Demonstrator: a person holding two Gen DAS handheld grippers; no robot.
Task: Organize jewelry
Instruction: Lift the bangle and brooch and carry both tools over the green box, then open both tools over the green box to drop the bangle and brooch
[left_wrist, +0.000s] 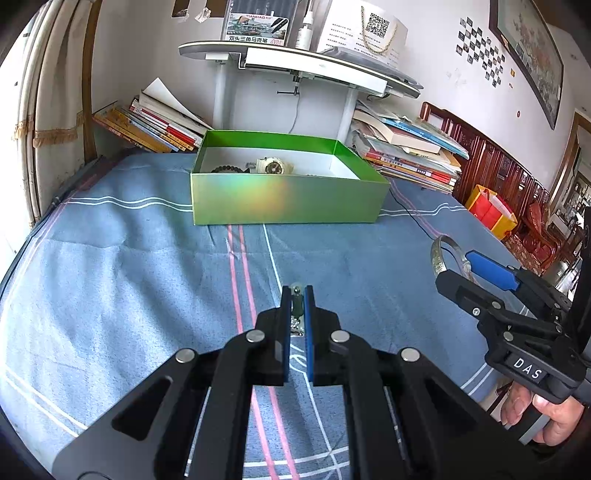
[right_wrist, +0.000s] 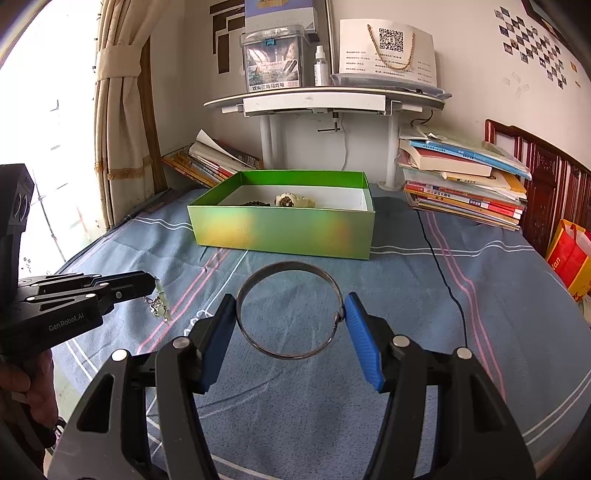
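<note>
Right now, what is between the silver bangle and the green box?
Only bare blue bedsheet. In the right wrist view, nothing lies between the silver bangle, held by the right gripper, and the green box.

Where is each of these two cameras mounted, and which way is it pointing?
Left wrist: sits on the left gripper, looks along its fingers, shut on a small pale bracelet, toward the green box; the right gripper and hand show at right.
Right wrist: sits on the right gripper, fingers holding a silver bangle, facing the same box; the left gripper shows at left.
Shared: box, cream watch, blue cloth, book stacks.
</note>
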